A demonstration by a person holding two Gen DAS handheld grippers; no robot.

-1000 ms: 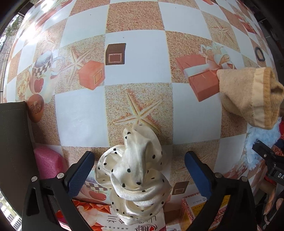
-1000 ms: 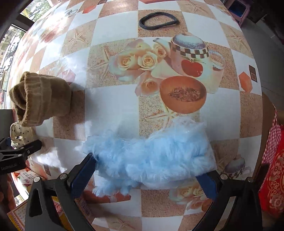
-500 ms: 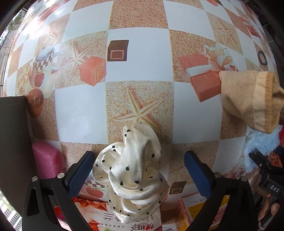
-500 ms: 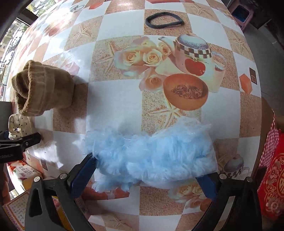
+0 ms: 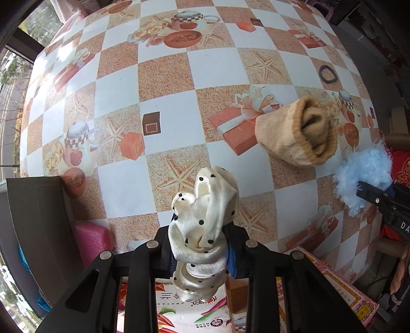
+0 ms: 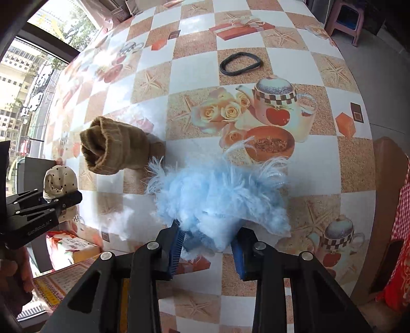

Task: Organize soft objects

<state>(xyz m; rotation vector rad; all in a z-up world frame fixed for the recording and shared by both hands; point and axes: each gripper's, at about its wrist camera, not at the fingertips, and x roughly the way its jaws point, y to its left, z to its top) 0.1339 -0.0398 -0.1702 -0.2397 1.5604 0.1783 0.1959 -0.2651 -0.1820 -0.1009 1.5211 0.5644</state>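
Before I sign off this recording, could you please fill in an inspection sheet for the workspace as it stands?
Surface: table under a checkered printed cloth.
Job's things: cream polka-dot cloth and fluffy blue item, each gripped; rolled tan sock lying on the table.
Clutter: black ring on the far side; pink foam block and printed boxes below the near edge.
Grippers: left gripper closing, pads pressing the polka-dot cloth; right gripper shut on the blue item.
Cables: nothing seen.
Surroundings: window with buildings outside; pink stool; dark panel.
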